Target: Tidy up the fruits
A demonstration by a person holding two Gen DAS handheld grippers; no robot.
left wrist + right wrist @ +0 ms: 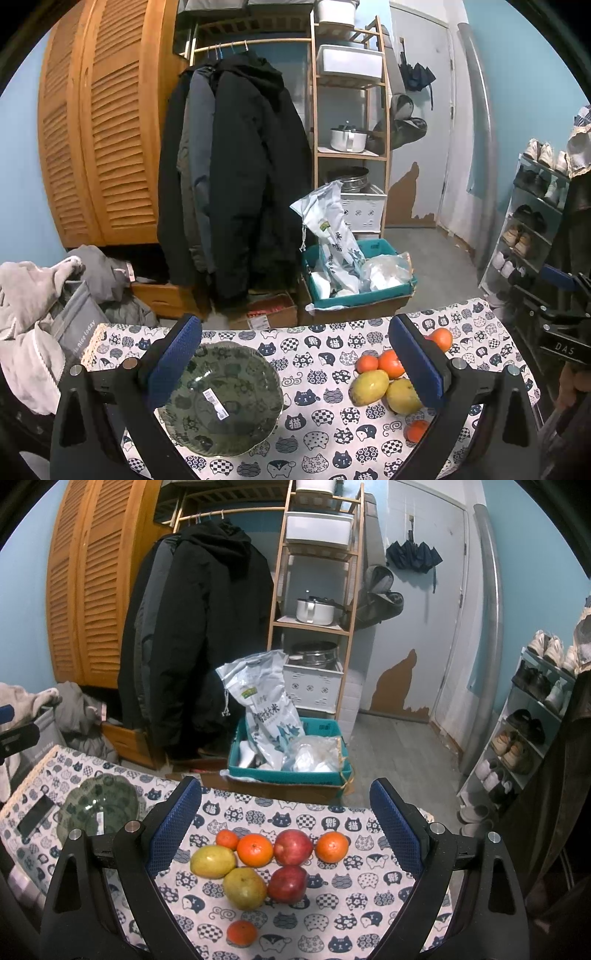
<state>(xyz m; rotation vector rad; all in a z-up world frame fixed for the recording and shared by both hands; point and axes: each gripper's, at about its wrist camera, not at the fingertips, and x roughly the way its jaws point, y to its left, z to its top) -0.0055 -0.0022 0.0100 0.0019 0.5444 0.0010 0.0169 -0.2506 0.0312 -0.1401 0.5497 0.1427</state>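
fruits (pixel 258 864) sit clustered on your cat-print tablecloth (pixel 332 897), right of the green plate (pixel 221 398); your left gripper (pixel 295 358) and right gripper (pixel 286 823) both hover spread wide, empty.

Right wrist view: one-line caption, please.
Open right gripper above oranges, two red apples and two yellow-green fruits on cat-print cloth.

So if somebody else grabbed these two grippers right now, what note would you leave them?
Left gripper: open, empty, over the green plate.
Right gripper: open, empty, over the fruit.
On the cat-print tablecloth: four oranges, two red apples, two yellow-green mangoes, loosely clustered.
Done: nothing; the plate holds no fruit.
Left: all eight fruits, probably onto the plate.
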